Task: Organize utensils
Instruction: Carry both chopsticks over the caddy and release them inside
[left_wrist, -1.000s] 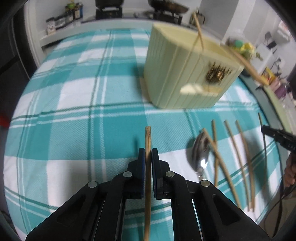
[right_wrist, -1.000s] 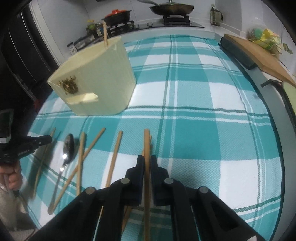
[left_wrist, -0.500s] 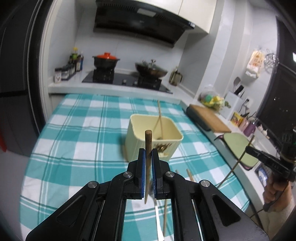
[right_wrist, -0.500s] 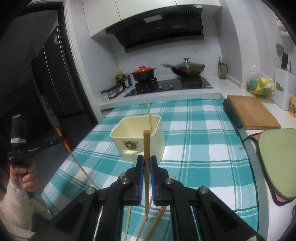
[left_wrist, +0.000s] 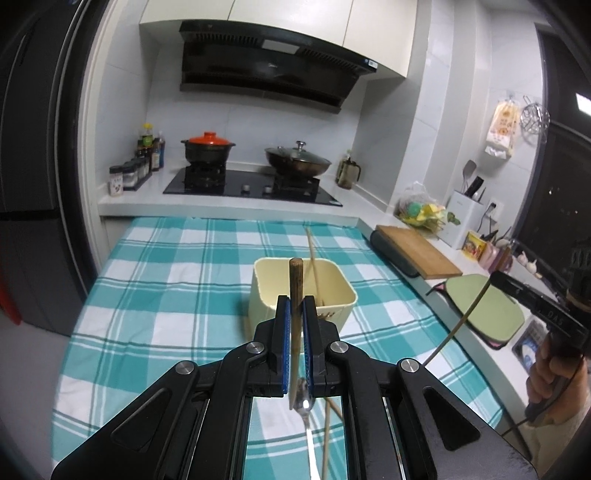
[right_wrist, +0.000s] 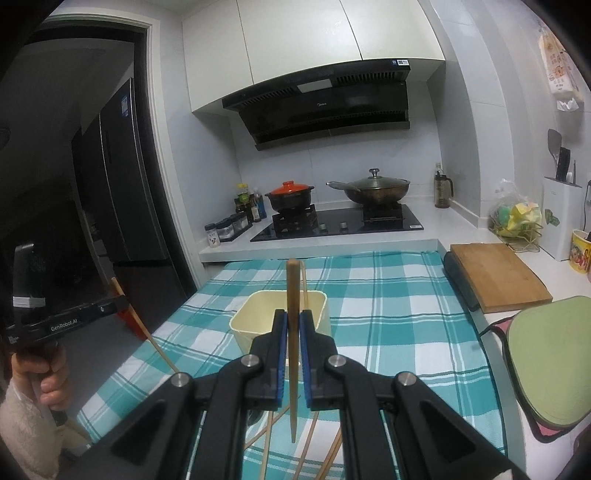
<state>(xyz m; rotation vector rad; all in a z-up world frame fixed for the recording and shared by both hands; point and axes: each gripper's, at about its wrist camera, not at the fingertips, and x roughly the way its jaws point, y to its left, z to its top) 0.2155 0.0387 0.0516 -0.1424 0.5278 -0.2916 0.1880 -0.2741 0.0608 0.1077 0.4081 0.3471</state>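
Observation:
My left gripper (left_wrist: 295, 304) is shut on a dark wooden chopstick (left_wrist: 295, 284) held upright, high above the table. My right gripper (right_wrist: 291, 319) is shut on a lighter chopstick (right_wrist: 293, 295), also upright. Beyond both stands the cream utensil holder (left_wrist: 332, 295) (right_wrist: 255, 317) with one chopstick (left_wrist: 313, 254) leaning in it. Below, a metal spoon (left_wrist: 304, 400) and several loose chopsticks (right_wrist: 267, 443) lie on the checked cloth. Each view shows the other gripper at its edge, held by a hand (left_wrist: 550, 373) (right_wrist: 51, 373), with its chopstick.
The teal checked cloth (left_wrist: 166, 295) covers the table. A wooden cutting board (right_wrist: 495, 273) and a green mat (right_wrist: 550, 362) lie to the right. Behind are a stove with a red-lidded pot (left_wrist: 208, 147) and a wok (left_wrist: 297, 160), and spice jars (left_wrist: 127, 177).
Both grippers rose from just above the cloth and tilted up, each carrying its chopstick. The views went from the cloth and holder close up to the whole kitchen.

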